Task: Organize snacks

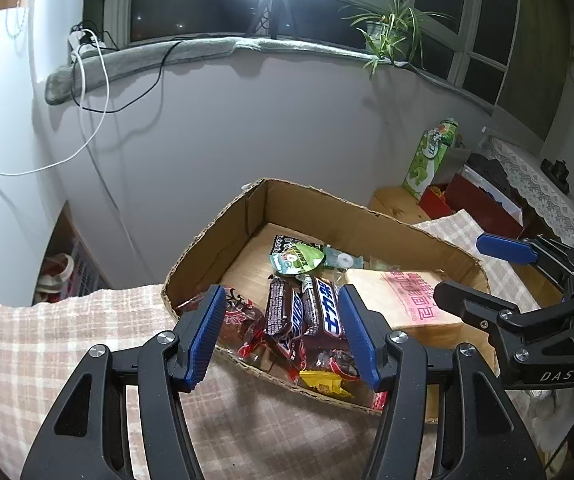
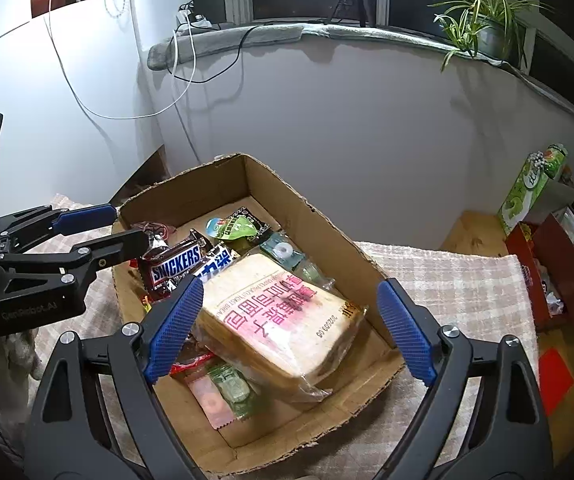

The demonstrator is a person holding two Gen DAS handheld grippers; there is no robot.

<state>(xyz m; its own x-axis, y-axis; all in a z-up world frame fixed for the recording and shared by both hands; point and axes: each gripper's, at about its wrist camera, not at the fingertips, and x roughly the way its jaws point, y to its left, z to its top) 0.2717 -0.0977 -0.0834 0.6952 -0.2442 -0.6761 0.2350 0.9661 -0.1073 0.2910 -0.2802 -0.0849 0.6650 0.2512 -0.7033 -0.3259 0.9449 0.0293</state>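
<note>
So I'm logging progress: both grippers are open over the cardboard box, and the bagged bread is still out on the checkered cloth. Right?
Not quite. The bagged bread already lies inside the cardboard box, beside the Snickers bars, as the right wrist view shows. The rest holds: the left gripper and right gripper are both open over the box.

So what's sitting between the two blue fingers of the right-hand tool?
In the right wrist view, a wrapped loaf of sliced bread lies in the cardboard box, framed by the right gripper's open fingers. They hover near it, holding nothing.
</note>
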